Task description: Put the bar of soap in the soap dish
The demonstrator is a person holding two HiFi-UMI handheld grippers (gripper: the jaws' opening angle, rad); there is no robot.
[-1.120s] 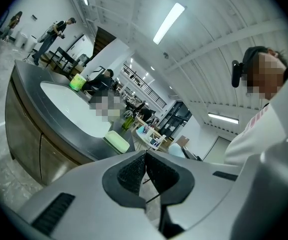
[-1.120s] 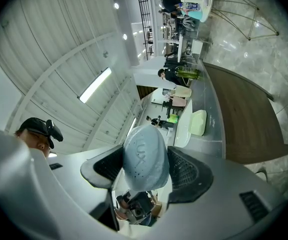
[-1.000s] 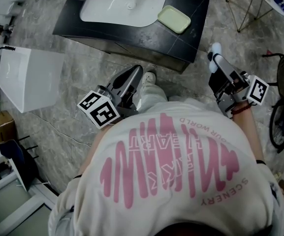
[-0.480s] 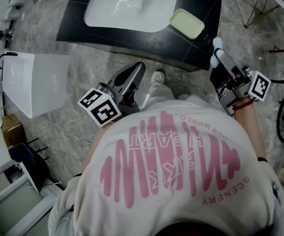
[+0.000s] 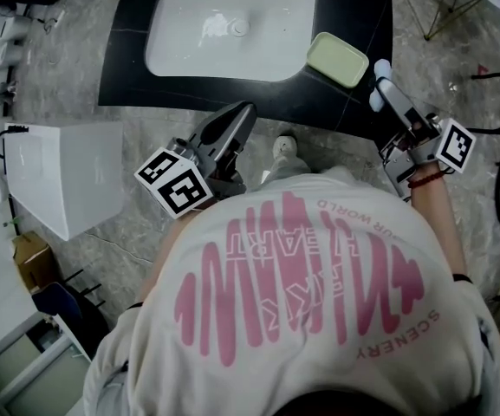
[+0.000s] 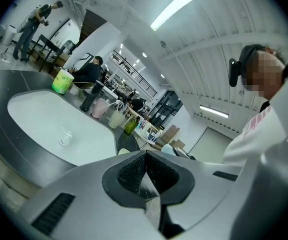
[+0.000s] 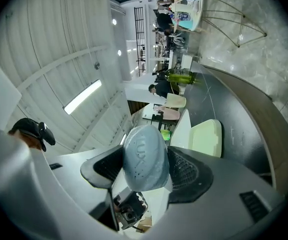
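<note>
- White shirt (image 5: 301, 302) with pink print nearest, filling near part of head view.
- Left gripper (image 5: 244, 111) ahead of shirt: jaws pressed together, nothing between them, tip at near edge of black counter (image 5: 128, 68).
- Right gripper (image 5: 383, 87) at right: jaws clamped on pale bar of soap (image 7: 144, 158), held at counter's near right corner.
- Pale green soap dish (image 5: 338, 60) on counter just beyond soap, slightly left, not touching it.
- White basin (image 5: 232, 24) left of dish.
- Green tub (image 6: 62, 81) at counter's far edge.

- A pale blue bar of soap (image 7: 144, 154) is clamped by the right tool (image 7: 144, 173).
- A pale green soap dish (image 7: 206, 138) is seen beyond it, on the dark surface (image 7: 246, 134).
</note>
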